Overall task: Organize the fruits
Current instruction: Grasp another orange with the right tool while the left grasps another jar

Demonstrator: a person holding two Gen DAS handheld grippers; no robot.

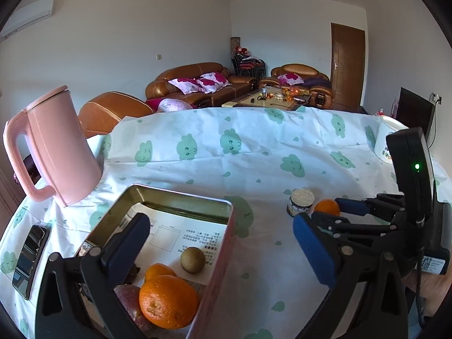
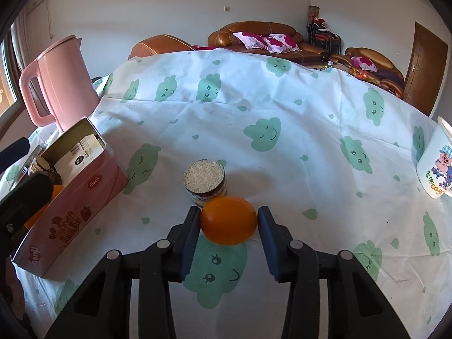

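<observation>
An orange (image 2: 228,220) lies on the cloud-print tablecloth between the fingers of my right gripper (image 2: 229,220). The left finger touches it; the right finger stands a hair off. It also shows in the left wrist view (image 1: 327,207). A pink tin box (image 1: 180,206) holds a large orange (image 1: 168,301), a smaller orange (image 1: 158,271), a kiwi (image 1: 192,259) and a reddish fruit (image 1: 127,296). My left gripper (image 1: 220,243) is open and empty, straddling the box's near right wall. The box shows at left in the right wrist view (image 2: 76,206).
A small tin topped with rice (image 2: 204,182) stands just behind the orange. A pink kettle (image 1: 53,147) stands at the back left. A phone (image 1: 29,260) lies left of the box. A white cartoon mug (image 2: 436,166) stands at the right edge.
</observation>
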